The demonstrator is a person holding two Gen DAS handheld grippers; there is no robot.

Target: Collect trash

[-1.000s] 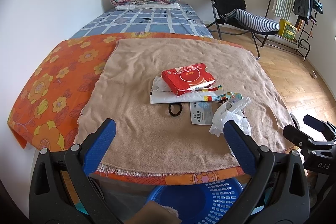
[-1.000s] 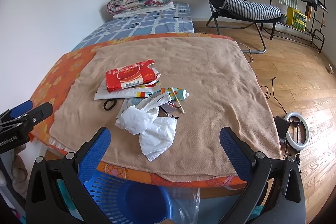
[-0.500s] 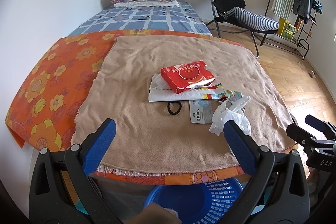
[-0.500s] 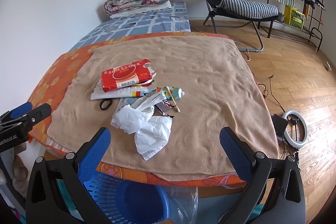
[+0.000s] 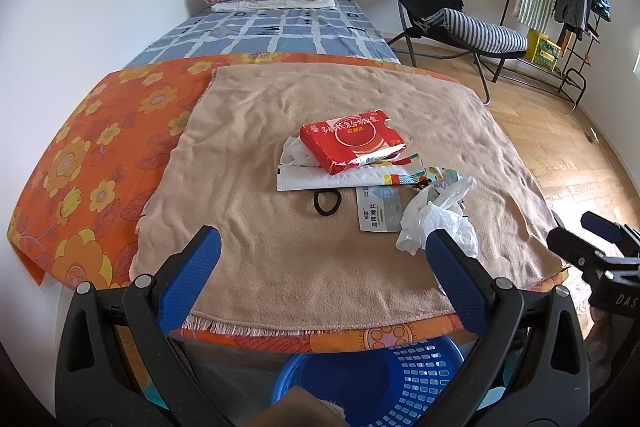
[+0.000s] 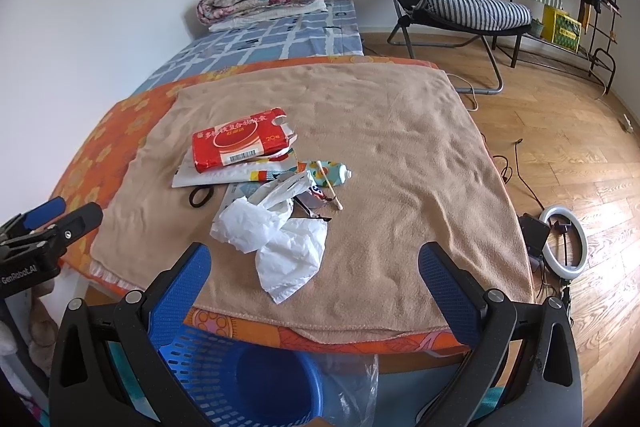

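On the tan blanket (image 5: 320, 267), seen from the left wrist, the trash sits in a loose cluster near the middle. A red tissue pack (image 5: 352, 139) lies on top of a white flat envelope (image 5: 320, 179). Just in front of the envelope lies a black hair tie (image 5: 327, 203), and beside it a grey-and-white wipe packet (image 5: 379, 211). A crumpled white plastic bag (image 5: 438, 217) overlaps the packet's right edge. The left gripper (image 5: 320, 257) hovers at the near edge of the blanket with its 2 blue-padded fingers spread wide and nothing between them. Below the table edge sits a blue perforated basket (image 5: 400, 379). The other gripper shows at the far right. The blanket lies over an orange flowered cloth (image 5: 100, 155).

From the right wrist, the same cluster sits left of centre. The red tissue pack (image 6: 242, 143) lies on the white flat envelope (image 6: 208, 175), with the black hair tie (image 6: 201, 195) just in front. The crumpled white plastic bag (image 6: 276, 235) spreads toward the near edge, close ahead of the right gripper (image 6: 314, 267), whose fingers are also spread wide and empty. A cotton swab (image 6: 329, 185) leans across a small patterned tube (image 6: 332, 174) just right of the bag. The blue perforated basket (image 6: 224, 379) stands under the near edge, a clear plastic sheet (image 6: 352, 383) beside it. A ring light (image 6: 564, 243) lies on the wooden floor (image 6: 560, 139).
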